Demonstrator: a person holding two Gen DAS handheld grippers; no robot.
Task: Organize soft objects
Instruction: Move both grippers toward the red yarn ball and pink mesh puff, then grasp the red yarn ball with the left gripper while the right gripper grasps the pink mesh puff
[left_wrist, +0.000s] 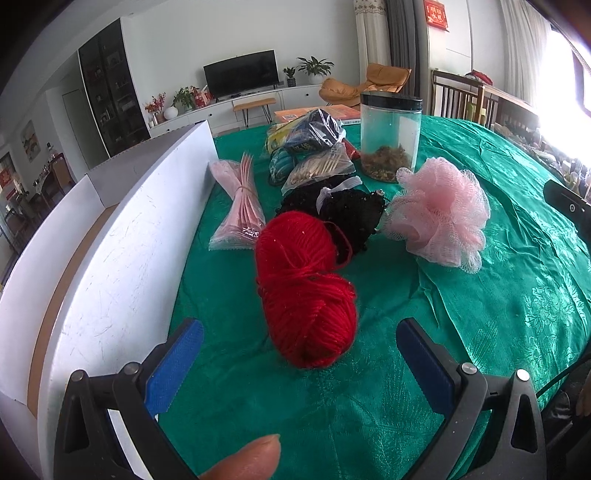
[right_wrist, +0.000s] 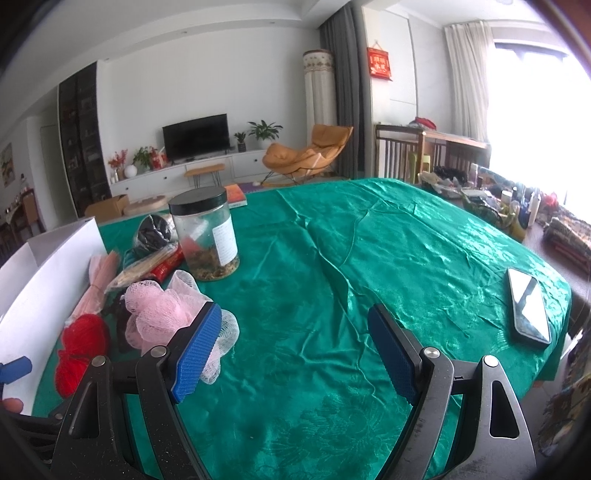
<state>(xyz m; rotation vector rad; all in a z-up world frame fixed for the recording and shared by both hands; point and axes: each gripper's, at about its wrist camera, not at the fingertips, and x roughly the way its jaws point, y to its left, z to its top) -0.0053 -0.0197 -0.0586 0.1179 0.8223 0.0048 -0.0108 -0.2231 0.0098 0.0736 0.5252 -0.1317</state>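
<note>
Left gripper (left_wrist: 299, 360): blue pads spread wide, nothing between them, red yarn ball (left_wrist: 304, 291) lying just ahead on green tablecloth (left_wrist: 498, 314). Right gripper (right_wrist: 295, 349): fingers wide apart, empty, over bare cloth. Pink mesh puff (left_wrist: 441, 212) right of yarn, black fabric bundle (left_wrist: 351, 212) between them. White box (left_wrist: 122, 258) at left. Clear jar (left_wrist: 390, 136) behind. Phone (right_wrist: 528, 306) far right.

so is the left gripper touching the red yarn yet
Apart. The left wrist view shows the left gripper open, green cloth visible between each blue pad and the red yarn.
</note>
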